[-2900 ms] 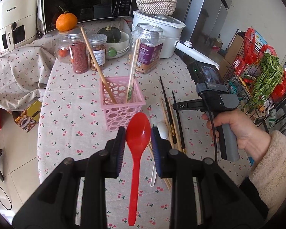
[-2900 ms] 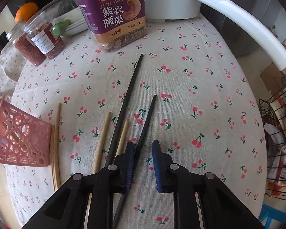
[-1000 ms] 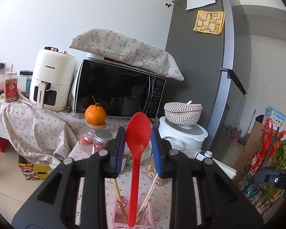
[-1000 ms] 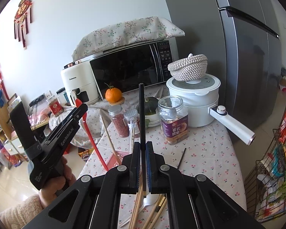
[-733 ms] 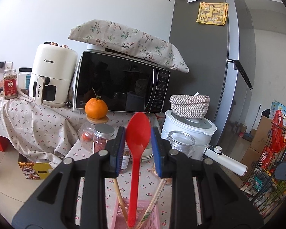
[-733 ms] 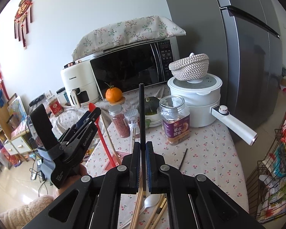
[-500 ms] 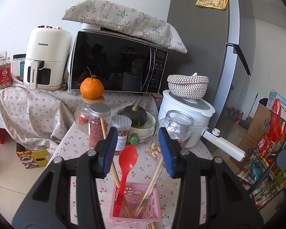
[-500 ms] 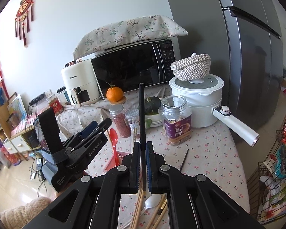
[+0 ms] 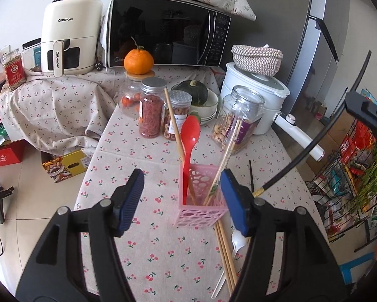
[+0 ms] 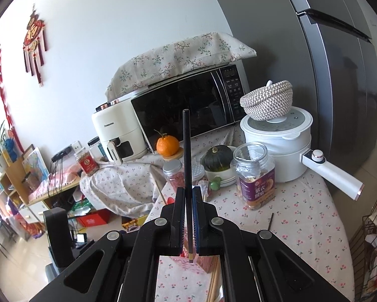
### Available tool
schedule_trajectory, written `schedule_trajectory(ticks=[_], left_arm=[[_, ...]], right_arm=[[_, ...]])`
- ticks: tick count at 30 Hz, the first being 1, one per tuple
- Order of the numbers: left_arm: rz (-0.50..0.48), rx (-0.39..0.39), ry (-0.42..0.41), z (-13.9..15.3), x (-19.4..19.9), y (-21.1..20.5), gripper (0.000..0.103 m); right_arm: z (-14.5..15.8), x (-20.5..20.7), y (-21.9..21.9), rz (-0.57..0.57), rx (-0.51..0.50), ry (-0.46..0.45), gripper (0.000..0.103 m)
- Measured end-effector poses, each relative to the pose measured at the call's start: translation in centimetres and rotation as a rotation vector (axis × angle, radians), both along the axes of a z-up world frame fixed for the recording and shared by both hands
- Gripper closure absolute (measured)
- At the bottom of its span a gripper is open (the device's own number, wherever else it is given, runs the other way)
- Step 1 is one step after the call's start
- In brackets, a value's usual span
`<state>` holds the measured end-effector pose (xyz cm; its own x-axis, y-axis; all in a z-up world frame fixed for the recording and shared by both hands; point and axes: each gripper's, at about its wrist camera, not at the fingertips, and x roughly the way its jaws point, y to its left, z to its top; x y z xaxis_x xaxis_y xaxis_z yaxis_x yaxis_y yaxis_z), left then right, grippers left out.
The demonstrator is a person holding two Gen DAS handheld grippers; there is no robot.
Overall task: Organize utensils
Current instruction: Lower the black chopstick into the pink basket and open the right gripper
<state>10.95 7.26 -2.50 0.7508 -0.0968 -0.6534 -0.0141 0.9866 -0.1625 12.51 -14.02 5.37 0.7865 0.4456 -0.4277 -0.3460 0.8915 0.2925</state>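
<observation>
The red spoon [image 9: 190, 136] stands handle-down in the pink basket [image 9: 201, 210], beside two wooden chopsticks [image 9: 173, 120]. My left gripper [image 9: 182, 173] hangs over the near side of the basket. Its jaws are opening and nothing is held between the pads. My right gripper [image 10: 187, 201] is shut on a black chopstick [image 10: 186, 151] that points upward. From the left wrist view that gripper [image 9: 364, 110] is at the far right, and its black chopstick [image 9: 314, 138] slants down toward the basket. Loose wooden chopsticks [image 9: 224, 246], a white spoon [image 9: 236, 241] and another black chopstick [image 9: 251, 176] lie on the tablecloth.
Behind the basket stand several jars [image 9: 150, 110], a nut jar [image 9: 238, 120], a bowl with a squash [image 9: 196, 95], a white cooker [image 9: 256, 93] with a long handle, a microwave [image 9: 168, 30] and an air fryer [image 9: 70, 35]. A wire rack [image 9: 351, 188] is off the table's right edge.
My left gripper opened and let go of the red spoon, which dropped into the pink basket. The left view tipped down toward the table. The right gripper kept its hold on the black chopstick.
</observation>
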Motion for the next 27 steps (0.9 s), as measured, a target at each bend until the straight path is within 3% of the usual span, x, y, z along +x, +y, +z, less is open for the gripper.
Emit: schedule_trajectory(ticks=[6, 8, 13, 24, 26, 27], left_arm=[[-0.034, 0.062, 0.059, -0.7, -0.7, 0.4, 0.036], [-0.042, 0.062, 0.082, -0.9, -0.8, 0.6, 0.031], [-0.055, 0.045, 0.115, -1.1, -0.8, 0.6, 0.029], [-0.066, 0.041, 0.122, -1.2, -0.6, 0.3, 0.028], [-0.067, 0.045, 0.119, -1.1, -0.7, 0.2, 0.023], [-0.068, 0.048, 0.115, -1.1, -0.8, 0.1, 0.022]], right_arm=[[-1.0, 1.6, 2.0, 0.000, -0.012, -0.011, 0.098], [-1.4, 2.3, 2.6, -0.008, -0.016, -0.010, 0.098], [-2.9, 3.9, 3.6, -0.028, -0.025, -0.027, 0.098], [-6.6, 6.6, 4.8, 0.027, 0.002, 0.078, 0.096], [-6.6, 6.5, 4.7, 0.031, 0.008, 0.082, 0.088], [-6.4, 6.5, 4.5, 0.033, 0.020, 0.084, 0.078]])
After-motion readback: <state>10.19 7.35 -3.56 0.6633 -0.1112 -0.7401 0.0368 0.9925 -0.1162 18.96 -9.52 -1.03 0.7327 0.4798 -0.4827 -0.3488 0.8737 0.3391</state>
